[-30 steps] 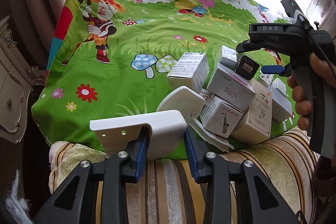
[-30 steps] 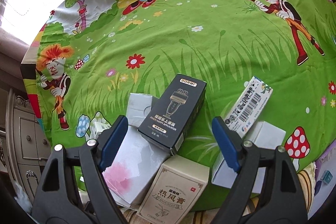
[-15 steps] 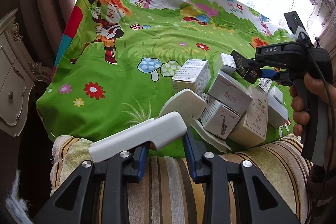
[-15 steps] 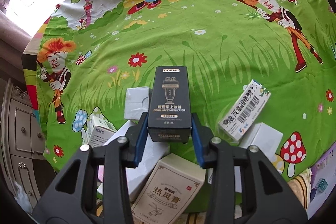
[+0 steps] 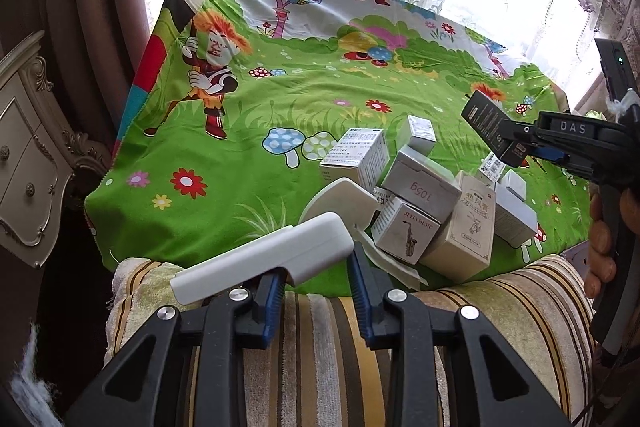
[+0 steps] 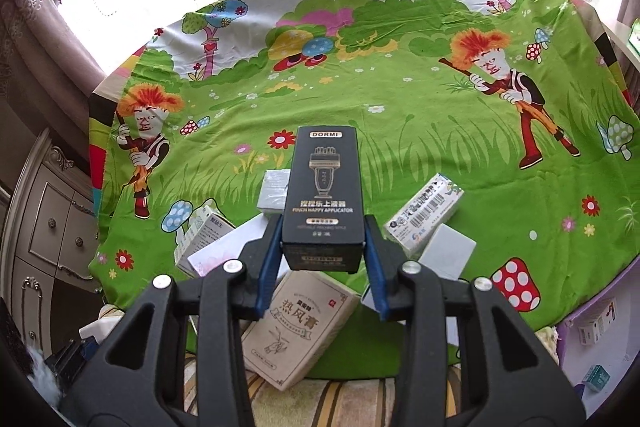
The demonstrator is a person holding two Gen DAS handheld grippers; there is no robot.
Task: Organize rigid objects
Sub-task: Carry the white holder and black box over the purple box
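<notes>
Above the box pile (image 6: 296, 323), right tongs (image 6: 323, 247) tilt downward clamping the black box (image 6: 324, 195); at 7 o'clock, left tongs (image 5: 318, 269) clamp a white object (image 5: 264, 259).

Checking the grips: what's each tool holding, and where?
Right tool: black DORMI box, by its near end. Left tool: white plastic piece, near its thicker end.

Boxes (image 5: 420, 183) piled on the sheet (image 5: 280, 131) at its near edge, several leaning on each other. Right gripper (image 6: 322, 243) holds the DORMI box (image 6: 324, 195) above the pile. Left gripper (image 5: 318, 281) holds a plastic piece (image 5: 264, 259) left of the pile.
</notes>
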